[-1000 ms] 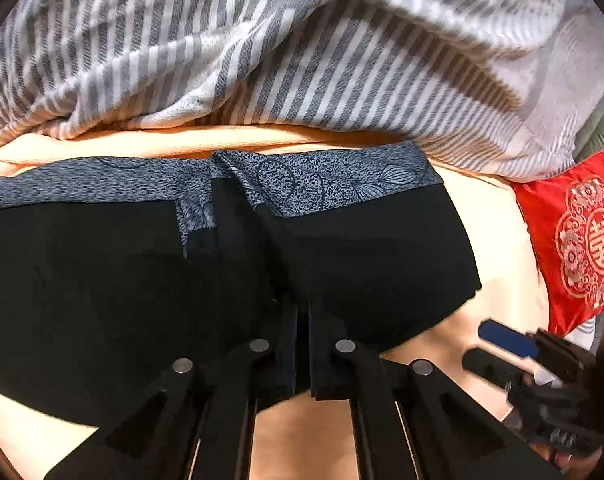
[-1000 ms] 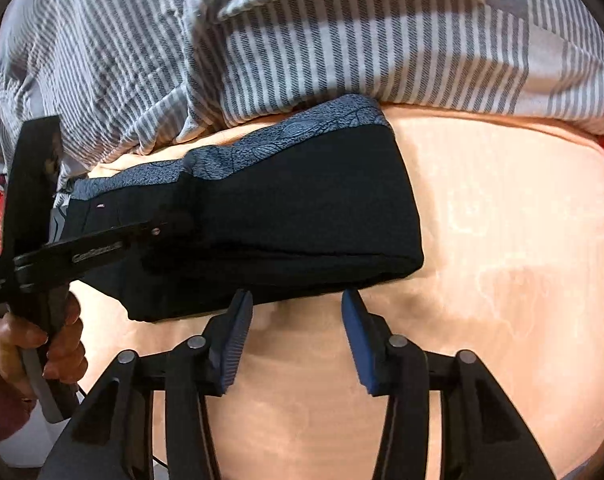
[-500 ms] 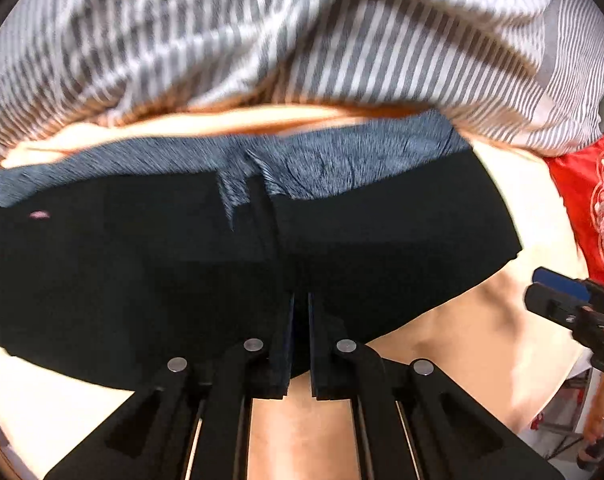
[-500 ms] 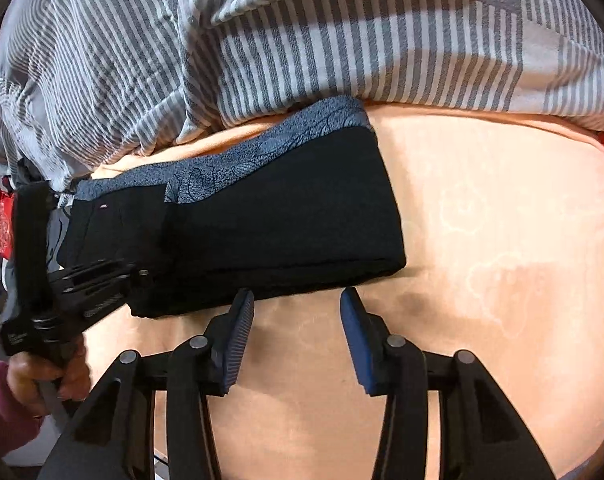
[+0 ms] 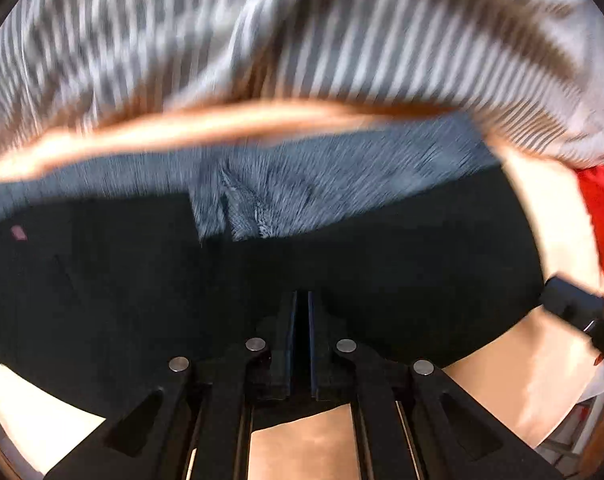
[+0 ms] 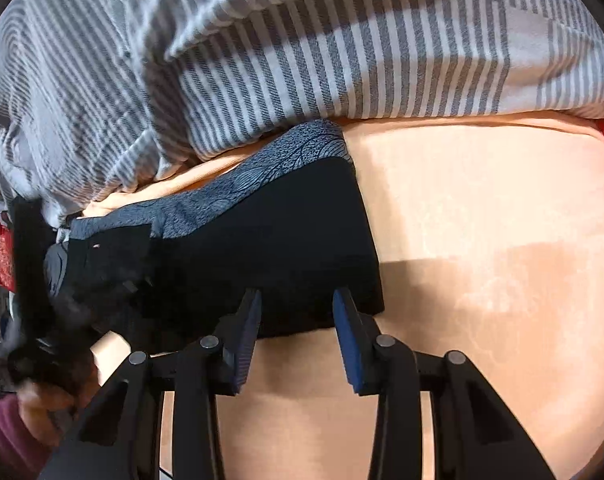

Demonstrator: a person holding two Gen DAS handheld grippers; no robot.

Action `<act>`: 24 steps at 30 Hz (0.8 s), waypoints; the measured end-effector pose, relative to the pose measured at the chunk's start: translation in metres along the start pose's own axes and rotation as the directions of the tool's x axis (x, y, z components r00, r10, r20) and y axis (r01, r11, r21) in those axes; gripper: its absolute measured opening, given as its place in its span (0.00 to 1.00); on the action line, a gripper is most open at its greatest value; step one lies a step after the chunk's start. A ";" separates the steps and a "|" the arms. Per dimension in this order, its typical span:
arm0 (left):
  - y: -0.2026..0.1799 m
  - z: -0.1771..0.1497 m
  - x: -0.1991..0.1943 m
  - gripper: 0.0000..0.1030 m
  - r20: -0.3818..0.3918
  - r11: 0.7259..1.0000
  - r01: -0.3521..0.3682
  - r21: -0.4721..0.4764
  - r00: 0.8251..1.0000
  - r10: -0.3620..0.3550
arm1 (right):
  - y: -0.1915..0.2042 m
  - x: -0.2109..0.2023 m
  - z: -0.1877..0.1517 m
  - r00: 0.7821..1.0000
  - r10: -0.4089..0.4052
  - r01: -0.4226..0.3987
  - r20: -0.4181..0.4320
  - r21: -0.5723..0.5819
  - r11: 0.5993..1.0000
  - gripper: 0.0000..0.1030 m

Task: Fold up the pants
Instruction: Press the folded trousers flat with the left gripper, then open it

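The black pants (image 5: 381, 264) with a grey-blue patterned waistband (image 5: 341, 184) lie folded on the peach bed sheet (image 5: 513, 376). My left gripper (image 5: 302, 300) is shut on the near edge of the black cloth; this view is motion-blurred. In the right wrist view the pants (image 6: 286, 232) lie at centre left, and my right gripper (image 6: 298, 300) is open with both fingers just over their near right corner. The left gripper (image 6: 34, 280) shows blurred at the left of that view.
A grey and white striped blanket (image 6: 341, 52) is bunched along the far side, touching the waistband. A red cushion (image 5: 601, 216) lies to the right. Bare peach sheet (image 6: 501, 240) spreads right of the pants.
My left gripper has pushed forward over the pants, still shut on the cloth. My right gripper has moved in from the bare sheet until its fingers overlap the pants' near right corner.
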State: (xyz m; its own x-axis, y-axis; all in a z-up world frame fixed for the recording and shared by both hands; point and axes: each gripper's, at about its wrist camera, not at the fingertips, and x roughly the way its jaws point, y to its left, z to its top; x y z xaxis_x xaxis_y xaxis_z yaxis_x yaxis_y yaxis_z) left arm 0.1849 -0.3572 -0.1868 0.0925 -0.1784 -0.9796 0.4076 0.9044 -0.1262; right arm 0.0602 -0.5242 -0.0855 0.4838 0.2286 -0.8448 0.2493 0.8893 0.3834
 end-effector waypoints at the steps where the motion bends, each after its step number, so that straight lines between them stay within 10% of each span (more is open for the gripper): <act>1: 0.002 -0.005 0.002 0.05 0.023 1.000 0.006 0.005 1.000 -0.006 | 0.000 0.008 0.002 1.000 0.000 0.000 -0.011 -0.001 1.000 0.40; 7: -0.010 -0.004 0.000 0.06 0.009 0.998 -0.050 0.043 0.999 0.049 | 0.001 0.031 0.002 0.998 -0.021 0.017 -0.067 -0.055 0.998 0.40; 17: -0.005 -0.017 -0.037 0.06 0.031 0.991 0.084 -0.107 0.996 -0.081 | -0.003 0.001 -0.011 0.991 0.062 -0.070 -0.120 -0.061 0.996 0.40; 24: -0.021 -0.028 -0.043 0.06 0.007 0.992 -0.009 -0.123 1.000 0.009 | 0.003 -0.009 -0.015 0.985 0.097 -0.110 -0.141 -0.090 0.990 0.55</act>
State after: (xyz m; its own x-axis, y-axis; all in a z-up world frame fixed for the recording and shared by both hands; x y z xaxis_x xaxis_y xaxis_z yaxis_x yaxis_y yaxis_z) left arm 0.1465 -0.3578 -0.1469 0.1026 -0.1725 -0.9796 0.2918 0.9467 -0.1362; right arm 0.0440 -0.5176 -0.0827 0.3822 0.3672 -0.8480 0.1179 0.8908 0.4388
